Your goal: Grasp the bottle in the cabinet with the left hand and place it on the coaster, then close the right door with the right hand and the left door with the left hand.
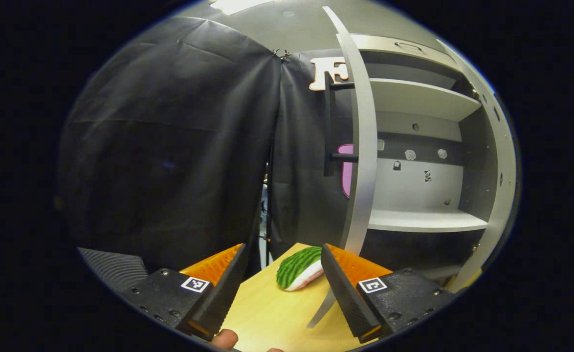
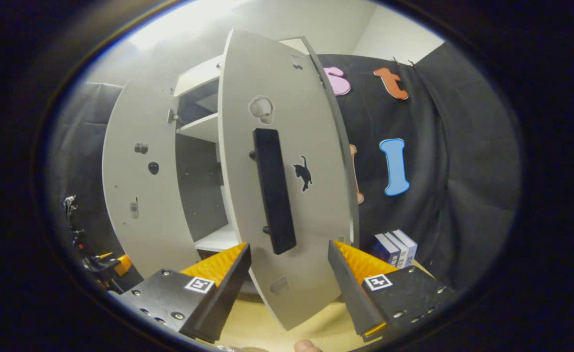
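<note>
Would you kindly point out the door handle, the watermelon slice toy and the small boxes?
door handle [image 2: 273, 190]: right gripper view, middle of the black bar.
watermelon slice toy [image 1: 298, 266]: left gripper view, striped green rind.
small boxes [image 2: 394, 248]: right gripper view, their front faces.

Light wooden bench [image 1: 272, 313] is seen carrying a watermelon-slice toy [image 1: 299, 268] near the cabinet [image 1: 499, 161], which stands on it. Small boxes [image 2: 395, 248] are stacked on the bench by the right door [image 2: 287, 171].
</note>
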Demonstrator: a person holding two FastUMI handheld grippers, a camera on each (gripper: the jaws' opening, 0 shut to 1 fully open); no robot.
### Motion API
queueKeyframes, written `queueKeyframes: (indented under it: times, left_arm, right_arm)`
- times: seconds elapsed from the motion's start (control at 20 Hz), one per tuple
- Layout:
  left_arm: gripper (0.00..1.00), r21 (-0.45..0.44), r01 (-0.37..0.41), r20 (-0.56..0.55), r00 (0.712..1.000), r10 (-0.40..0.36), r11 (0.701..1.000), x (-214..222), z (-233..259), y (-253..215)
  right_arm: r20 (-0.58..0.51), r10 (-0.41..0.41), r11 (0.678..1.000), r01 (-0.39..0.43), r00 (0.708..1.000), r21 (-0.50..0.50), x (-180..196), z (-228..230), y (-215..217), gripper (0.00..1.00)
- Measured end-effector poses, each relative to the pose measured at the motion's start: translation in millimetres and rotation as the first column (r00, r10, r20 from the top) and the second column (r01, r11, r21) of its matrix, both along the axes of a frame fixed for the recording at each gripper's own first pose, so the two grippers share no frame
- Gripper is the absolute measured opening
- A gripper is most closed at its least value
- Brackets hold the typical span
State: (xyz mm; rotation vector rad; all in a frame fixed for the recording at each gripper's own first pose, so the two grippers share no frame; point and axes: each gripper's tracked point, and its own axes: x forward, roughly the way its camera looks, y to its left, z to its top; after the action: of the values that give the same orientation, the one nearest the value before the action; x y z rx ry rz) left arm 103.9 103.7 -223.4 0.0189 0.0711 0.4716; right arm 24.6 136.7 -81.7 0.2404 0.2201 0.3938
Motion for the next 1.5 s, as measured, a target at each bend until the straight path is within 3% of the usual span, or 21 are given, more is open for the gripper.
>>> queueKeyframes:
  times: [0.1, 0.15, 0.2, 0.3, 0.5, 0.7, 0.85, 1.0, 1.15, 1.2, 1.3, 1.4, 1.45, 1.5]
  left_arm:
    - [0.95, -0.091, 0.068, 0.003, 0.998, -0.068, 0.994, 9.9, -6.4, -11.9]
    - [0.89, -0.102, 0.091, -0.001, 0.996, -0.092, 0.991, 14.7, -10.0, -16.9]
    - [0.95, -0.085, 0.110, -0.008, 0.994, -0.111, 0.990, 15.8, -9.6, -24.0]
    - [0.95, -0.036, 0.125, -0.025, 0.992, -0.126, 0.991, 16.1, -4.3, -35.1]
    - [0.94, -0.082, 0.215, 0.001, 0.976, -0.216, 0.973, 28.2, -5.0, -78.9]
    - [0.94, -0.025, 0.249, 0.024, 0.968, -0.248, 0.968, 46.6, 3.4, -106.4]
    - [0.94, -0.065, 0.318, 0.027, 0.948, -0.317, 0.946, 61.0, 0.0, -133.4]
    - [0.95, -0.032, 0.407, 0.007, 0.913, -0.407, 0.913, 68.9, 1.9, -163.6]
    - [0.95, -0.013, 0.431, 0.000, 0.902, -0.431, 0.902, 68.9, 13.8, -185.1]
    - [0.90, -0.016, 0.434, -0.007, 0.901, -0.434, 0.901, 69.0, 18.0, -190.0]
    - [0.95, -0.022, 0.449, 0.009, 0.894, -0.449, 0.893, 68.8, 36.4, -201.6]
    - [0.90, -0.037, 0.454, 0.031, 0.891, -0.453, 0.890, 67.7, 59.7, -210.9]
    - [0.95, -0.050, 0.453, 0.041, 0.891, -0.452, 0.890, 68.0, 69.2, -215.7]
    - [0.90, -0.064, 0.455, 0.053, 0.890, -0.452, 0.888, 68.6, 78.4, -218.6]
  right_arm:
    - [-0.019, 0.005, 1.000, -0.005, 1.000, 0.009, -0.8, -5.8, 3.2, 0.96]
    - [-0.023, 0.004, 1.000, -0.004, 1.000, 0.005, -0.1, -7.7, 0.5, 0.96]
    - [-0.022, 0.001, 1.000, -0.001, 1.000, 0.004, 1.0, -7.2, -1.5, 0.96]
    - [-0.017, -0.004, 1.000, 0.004, 1.000, 0.013, 1.8, -4.7, -5.0, 0.93]
    - [-0.006, -0.006, 1.000, 0.006, 1.000, 0.019, 0.5, 1.0, -9.7, 0.96]
    - [0.005, -0.024, 0.999, 0.023, 1.000, 0.024, 0.6, 8.6, -20.0, 0.96]
    - [0.009, -0.040, 0.999, 0.040, 0.999, 0.032, -0.6, 11.6, -31.2, 0.93]
    - [0.014, -0.050, 0.999, 0.050, 0.999, 0.019, -2.3, 12.8, -39.7, 0.96]
    - [0.008, -0.083, 0.996, 0.083, 0.997, -0.033, -4.2, 11.2, -45.7, 0.95]
    - [0.011, -0.088, 0.995, 0.088, 0.996, -0.046, -4.8, 14.8, -45.5, 0.92]
    - [0.033, -0.091, 0.994, 0.093, 0.995, -0.065, -9.9, 25.7, -41.5, 0.96]
    - [0.069, -0.089, 0.993, 0.094, 0.994, -0.070, -13.7, 42.9, -37.1, 0.93]
    - [0.083, -0.088, 0.993, 0.094, 0.993, -0.070, -11.6, 52.3, -34.1, 0.93]
    - [0.096, -0.090, 0.993, 0.097, 0.991, -0.068, -9.8, 61.9, -32.6, 0.93]
